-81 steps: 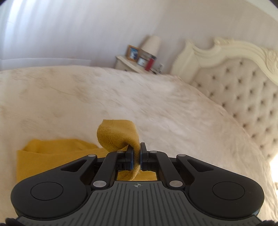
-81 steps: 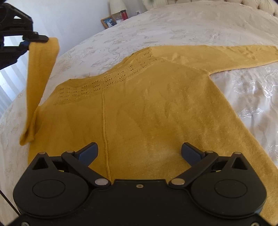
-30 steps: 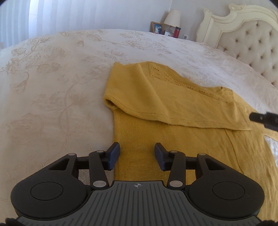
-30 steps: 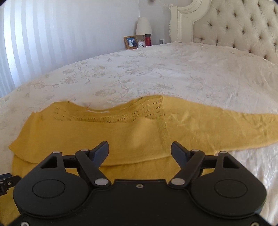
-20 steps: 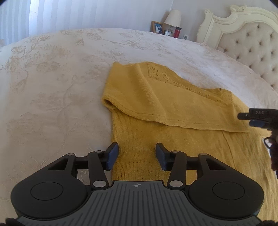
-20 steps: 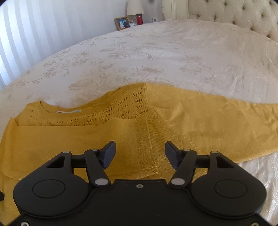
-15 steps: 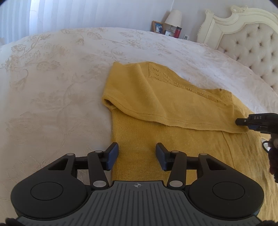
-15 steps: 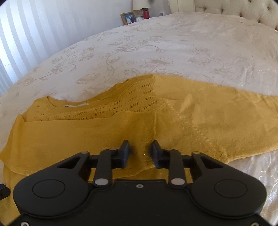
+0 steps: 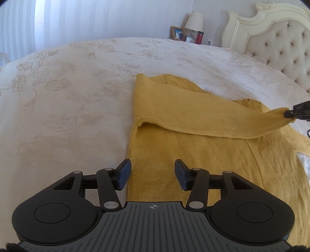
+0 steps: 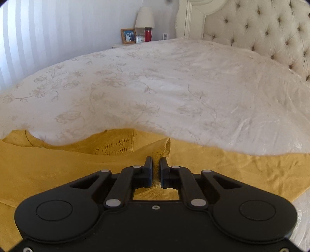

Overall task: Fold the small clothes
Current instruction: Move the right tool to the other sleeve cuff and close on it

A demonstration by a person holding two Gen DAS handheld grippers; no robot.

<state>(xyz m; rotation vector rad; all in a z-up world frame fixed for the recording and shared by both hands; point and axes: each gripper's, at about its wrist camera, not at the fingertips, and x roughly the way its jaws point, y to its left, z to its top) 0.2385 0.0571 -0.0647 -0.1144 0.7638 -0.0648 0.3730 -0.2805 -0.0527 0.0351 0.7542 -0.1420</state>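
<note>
A mustard-yellow knit sweater (image 9: 174, 151) lies flat on the bed, and its left sleeve (image 9: 193, 112) is folded across the chest. My left gripper (image 9: 152, 164) hovers open above the sweater's lower left edge with nothing pinched between its fingers. My right gripper (image 10: 155, 160) is shut on the sleeve's cuff (image 10: 164, 147), which bunches up between the pads. In the left wrist view the right gripper (image 9: 298, 111) holds that cuff raised a little off the sweater's body at the right edge. The sweater (image 10: 58, 170) fills the lower part of the right wrist view.
A cream floral bedspread (image 9: 67, 97) stretches left and beyond the sweater. A tufted headboard (image 10: 261, 33) stands at the right. A nightstand behind the bed carries a lamp (image 10: 145, 17), a photo frame (image 10: 128, 36) and a red cup (image 10: 147, 34).
My right gripper closed from wide open onto the folded sleeve's cuff and lifted it slightly. My left gripper stayed open in about the same place.
</note>
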